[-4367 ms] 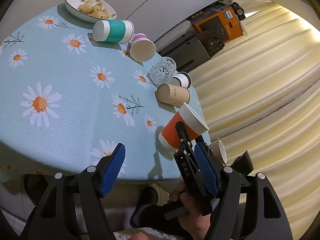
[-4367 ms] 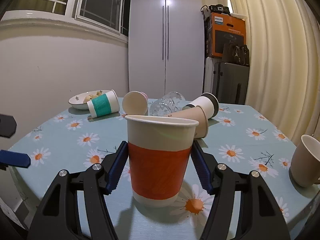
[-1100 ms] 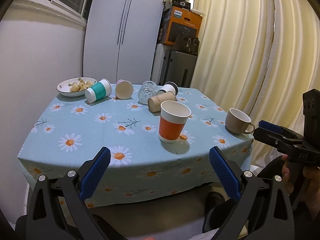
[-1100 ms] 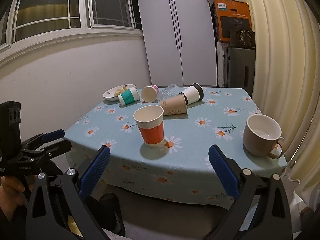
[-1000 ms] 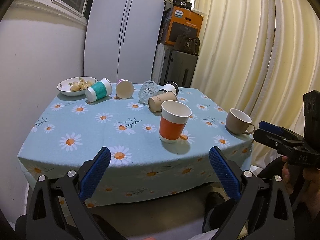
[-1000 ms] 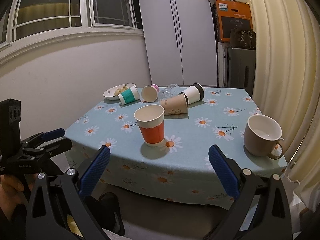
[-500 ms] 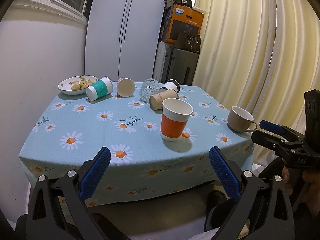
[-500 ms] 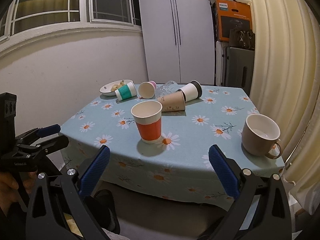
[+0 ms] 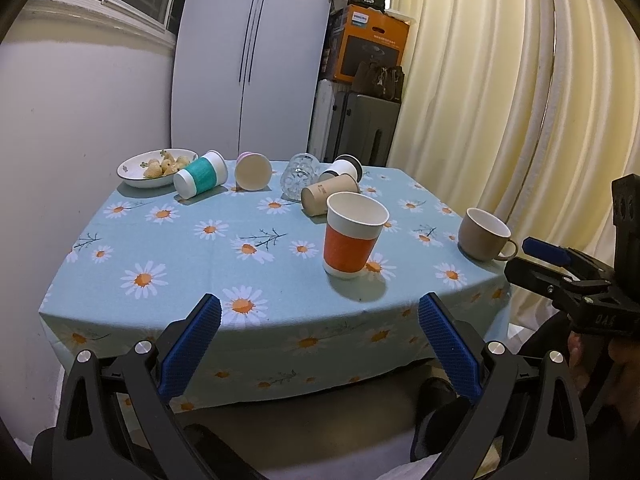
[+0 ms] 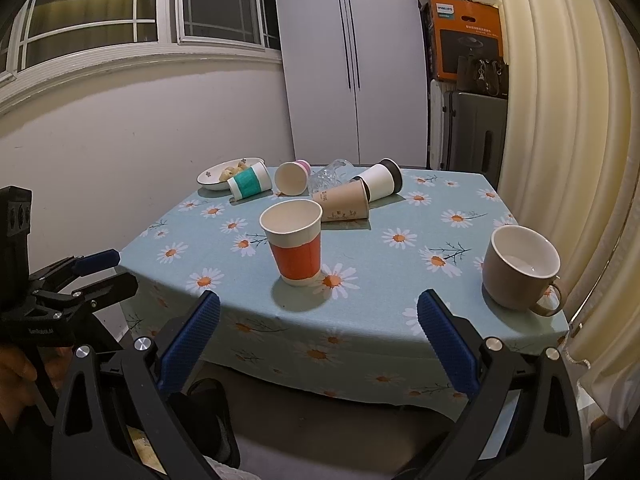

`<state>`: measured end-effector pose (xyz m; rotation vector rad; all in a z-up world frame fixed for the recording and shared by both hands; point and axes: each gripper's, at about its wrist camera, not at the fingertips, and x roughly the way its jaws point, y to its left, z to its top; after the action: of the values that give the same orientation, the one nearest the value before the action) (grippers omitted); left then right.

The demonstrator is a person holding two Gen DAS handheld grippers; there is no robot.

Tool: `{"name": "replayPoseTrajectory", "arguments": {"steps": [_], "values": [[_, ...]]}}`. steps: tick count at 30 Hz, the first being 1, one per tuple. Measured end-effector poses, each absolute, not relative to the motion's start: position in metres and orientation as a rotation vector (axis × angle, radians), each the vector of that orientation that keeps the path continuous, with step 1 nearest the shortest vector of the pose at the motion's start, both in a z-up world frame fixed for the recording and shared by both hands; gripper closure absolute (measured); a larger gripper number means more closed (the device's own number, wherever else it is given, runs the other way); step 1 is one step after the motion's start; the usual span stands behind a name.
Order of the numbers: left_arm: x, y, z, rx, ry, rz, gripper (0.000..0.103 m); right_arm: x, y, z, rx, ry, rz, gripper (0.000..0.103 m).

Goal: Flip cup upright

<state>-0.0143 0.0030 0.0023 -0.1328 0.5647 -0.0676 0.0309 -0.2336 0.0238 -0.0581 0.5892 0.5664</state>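
An orange-and-white paper cup (image 9: pixel 353 236) stands upright near the front of the table (image 9: pixel 168 264); it also shows in the right wrist view (image 10: pixel 294 240). My left gripper (image 9: pixel 318 344) is open and empty, held back off the table's front edge. My right gripper (image 10: pixel 318 340) is open and empty, also back from the edge. Each gripper shows in the other's view: the right one (image 9: pixel 560 268) and the left one (image 10: pixel 80 276). Several cups lie on their sides at the back: a teal one (image 9: pixel 200 179), a pink one (image 9: pixel 253 171), a brown one (image 9: pixel 329 197), a white one (image 9: pixel 342 168).
A beige mug (image 9: pixel 484 234) stands upright at the table's right edge. A clear glass (image 9: pixel 301 174) lies among the cups. A bowl of snacks (image 9: pixel 154 166) sits at the back left. Curtains (image 9: pixel 500 100) hang on the right, a wall on the left.
Both grippers have let the orange cup stand on the table and drawn back from it. Over the last second they have only drifted slightly.
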Motion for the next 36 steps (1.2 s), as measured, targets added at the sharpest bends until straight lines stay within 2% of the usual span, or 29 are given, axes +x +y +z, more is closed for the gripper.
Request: {"name": "replayPoseTrajectory", "arguments": {"steps": [36], "values": [[-0.0125,0.0028,-0.0005,-0.133,0.581,-0.062,0.007,0.0335,-0.2349,0.0188,-0.063,0.608,0.56,0.005]]}}
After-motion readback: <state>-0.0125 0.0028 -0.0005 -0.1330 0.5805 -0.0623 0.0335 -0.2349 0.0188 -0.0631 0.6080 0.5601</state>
